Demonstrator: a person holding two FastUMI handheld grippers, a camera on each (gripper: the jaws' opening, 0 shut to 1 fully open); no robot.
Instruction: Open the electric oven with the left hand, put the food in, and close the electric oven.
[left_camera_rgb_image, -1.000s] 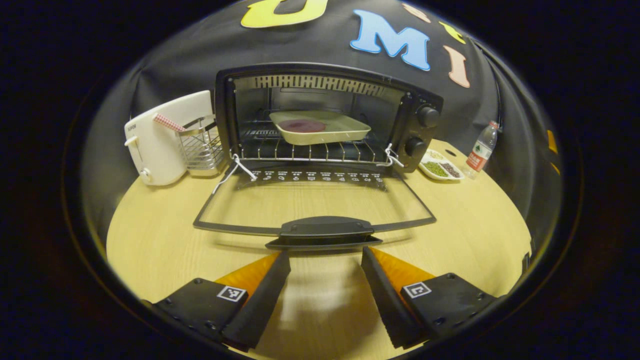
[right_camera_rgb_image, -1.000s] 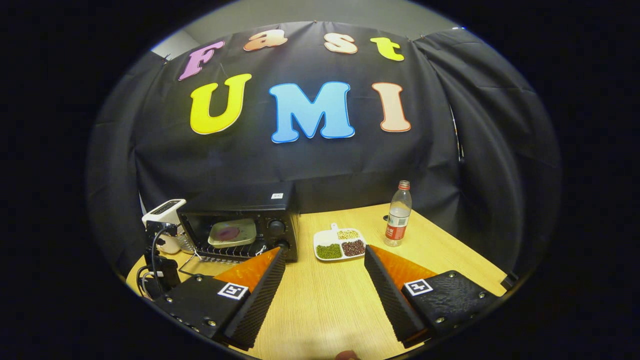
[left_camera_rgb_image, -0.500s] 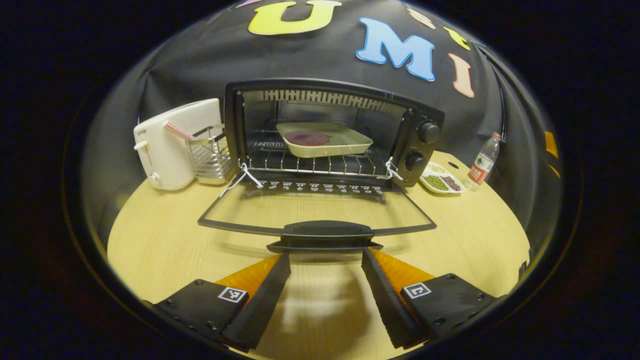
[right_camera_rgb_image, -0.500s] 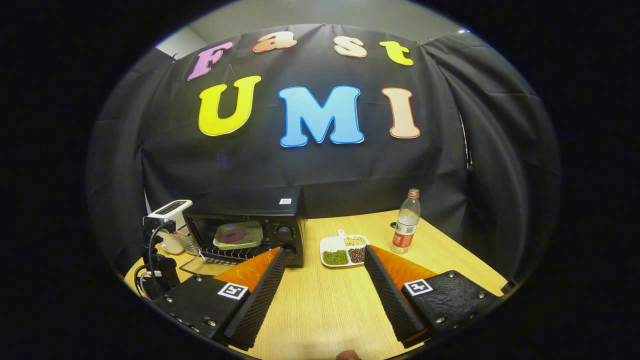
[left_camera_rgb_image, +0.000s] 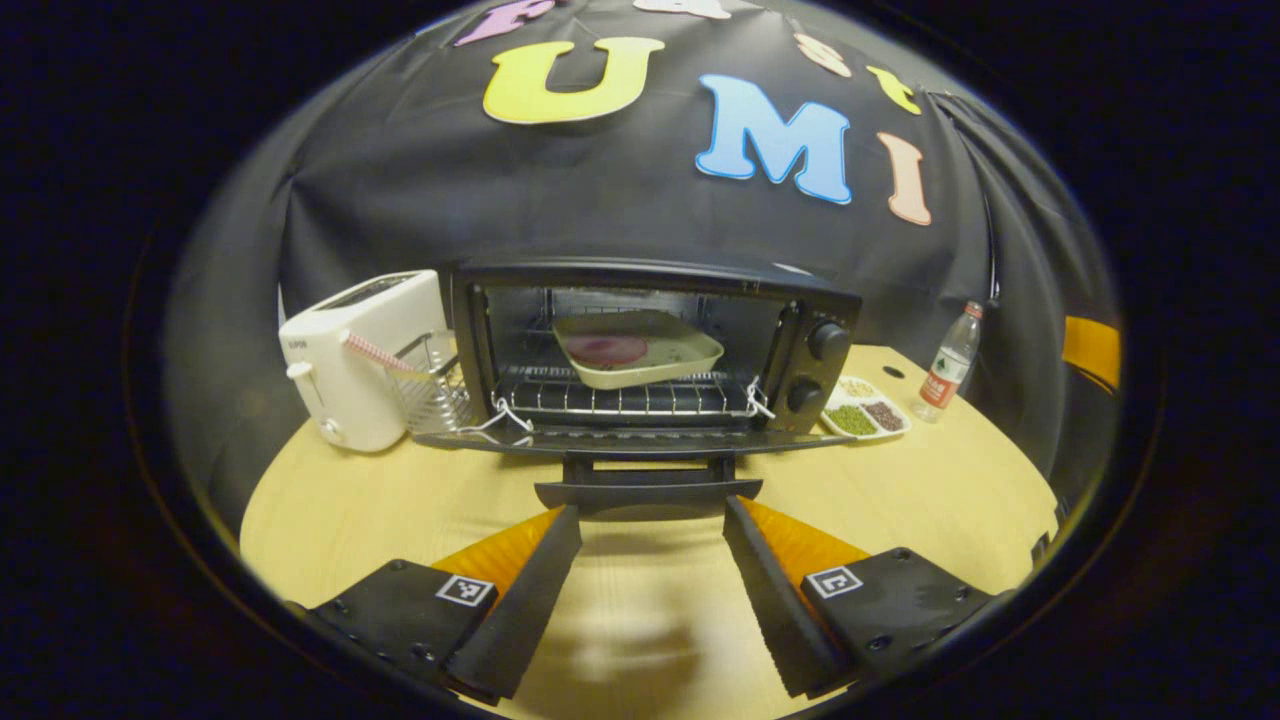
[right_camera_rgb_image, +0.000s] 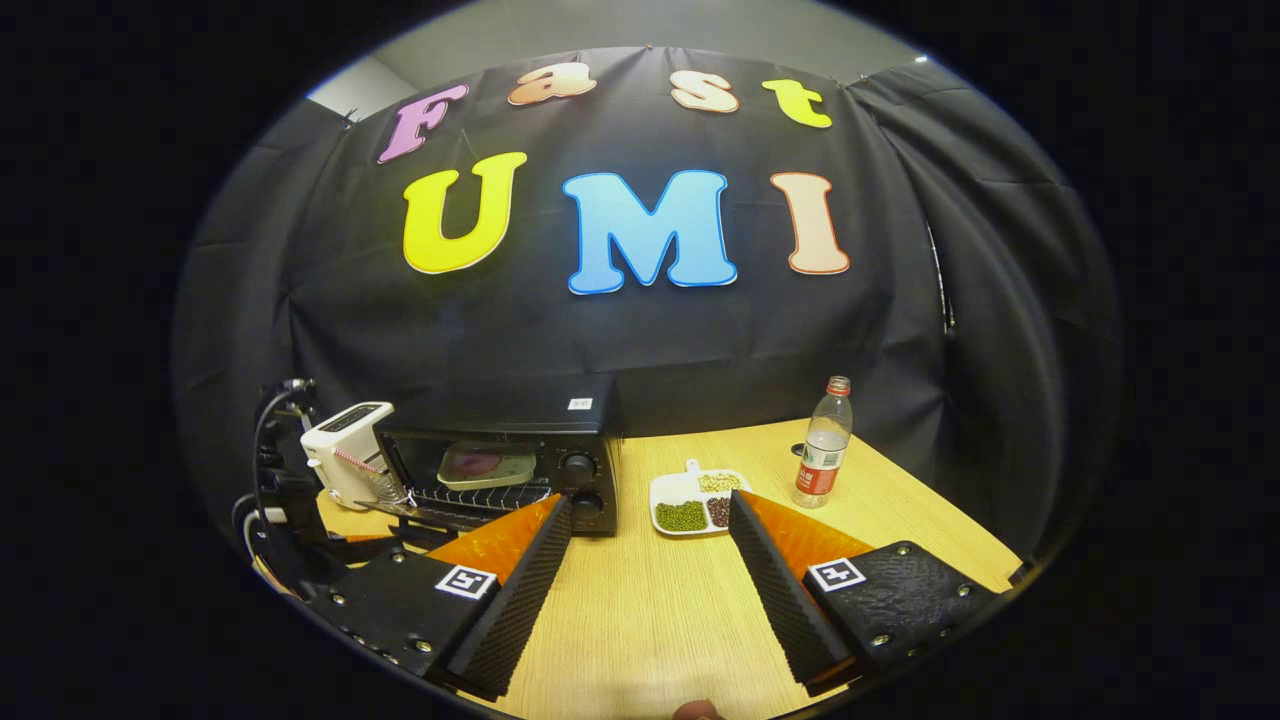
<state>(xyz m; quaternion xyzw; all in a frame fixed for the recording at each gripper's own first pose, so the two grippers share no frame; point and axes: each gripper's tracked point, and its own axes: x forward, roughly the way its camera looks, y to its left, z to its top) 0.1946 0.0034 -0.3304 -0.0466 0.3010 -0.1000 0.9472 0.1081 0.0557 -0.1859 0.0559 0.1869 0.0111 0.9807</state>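
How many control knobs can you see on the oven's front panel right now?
2. Both sit on the oven's panel beside the open cavity, stacked: the upper knob above the lower knob. Nothing visibly hides more.

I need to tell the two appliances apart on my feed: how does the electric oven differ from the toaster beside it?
The electric oven is dark and wide; the toaster is white and narrower. The oven's door hangs open and level, showing a tray of food on its rack, whereas the toaster's slots face upward and I cannot see inside. The oven has two round knobs on its front; the toaster has a side lever. Both stand on the wooden table against the black cloth.
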